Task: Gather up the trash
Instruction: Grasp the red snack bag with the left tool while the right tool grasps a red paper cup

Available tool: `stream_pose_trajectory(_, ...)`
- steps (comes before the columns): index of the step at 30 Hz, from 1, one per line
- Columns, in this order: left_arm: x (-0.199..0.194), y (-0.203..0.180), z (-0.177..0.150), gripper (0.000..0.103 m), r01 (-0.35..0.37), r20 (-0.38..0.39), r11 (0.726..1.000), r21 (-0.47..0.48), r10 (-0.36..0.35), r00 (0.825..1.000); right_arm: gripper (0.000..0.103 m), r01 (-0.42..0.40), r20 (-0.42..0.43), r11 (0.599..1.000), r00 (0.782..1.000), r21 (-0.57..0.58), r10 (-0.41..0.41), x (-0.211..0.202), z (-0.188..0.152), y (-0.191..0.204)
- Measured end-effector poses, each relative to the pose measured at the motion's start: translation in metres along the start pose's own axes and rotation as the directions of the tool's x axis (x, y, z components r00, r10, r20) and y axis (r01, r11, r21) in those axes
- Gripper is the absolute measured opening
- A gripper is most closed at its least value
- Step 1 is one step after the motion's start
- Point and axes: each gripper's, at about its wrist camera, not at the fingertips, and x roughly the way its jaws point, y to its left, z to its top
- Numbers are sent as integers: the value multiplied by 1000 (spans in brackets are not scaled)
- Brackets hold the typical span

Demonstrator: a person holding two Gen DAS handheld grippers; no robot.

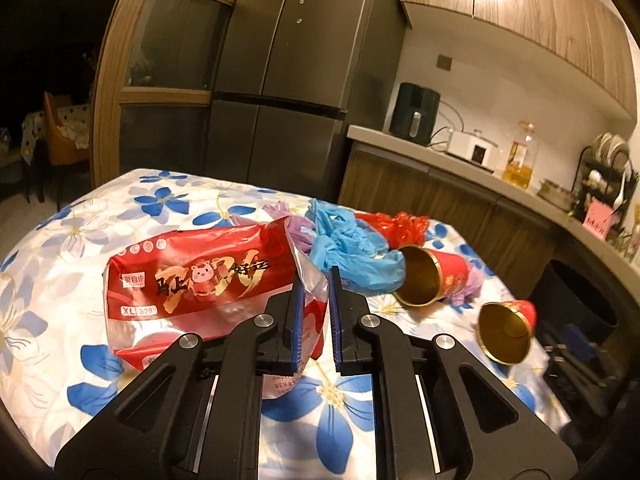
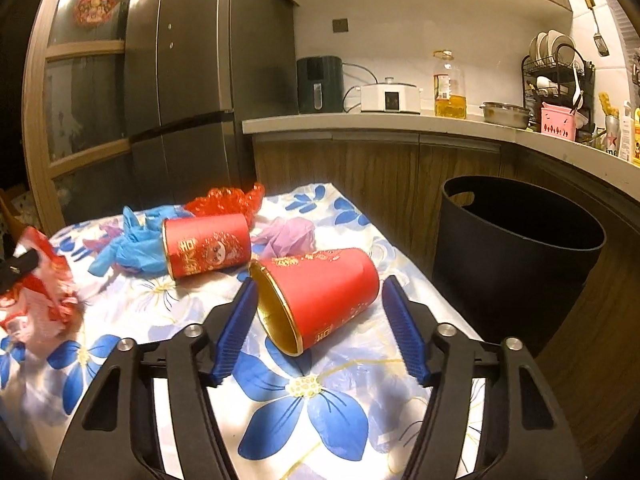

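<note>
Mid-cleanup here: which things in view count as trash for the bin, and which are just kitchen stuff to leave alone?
Part of the job:
- red tissue wrapper, pinched by the left gripper
- near red cup, between the open fingers of the right gripper
- far red cup
- blue bag, red bag, purple bag
- black bin

Leave alone:
- air fryer
- oil bottle
- dish rack

Dim warm light, fisheye bending (dark corners)

The right hand-held gripper point(image 2: 318, 330) straddles a tipped red cup point(image 2: 320, 298), blue pads not pressing it, black bin point(image 2: 516, 260) nearby.
</note>
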Motion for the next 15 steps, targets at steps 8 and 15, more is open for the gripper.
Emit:
stream_pose_trajectory(8,-24,2,3,10,43,36,999,12,-43,998,39,24,-72,1000,997,-7,-24,18,-4,1)
stream_pose_trajectory(15,-38,-3,4,10,61,51,998,30,-62,997,20,21,-82,1000,996,6,-21,20,-4,-3)
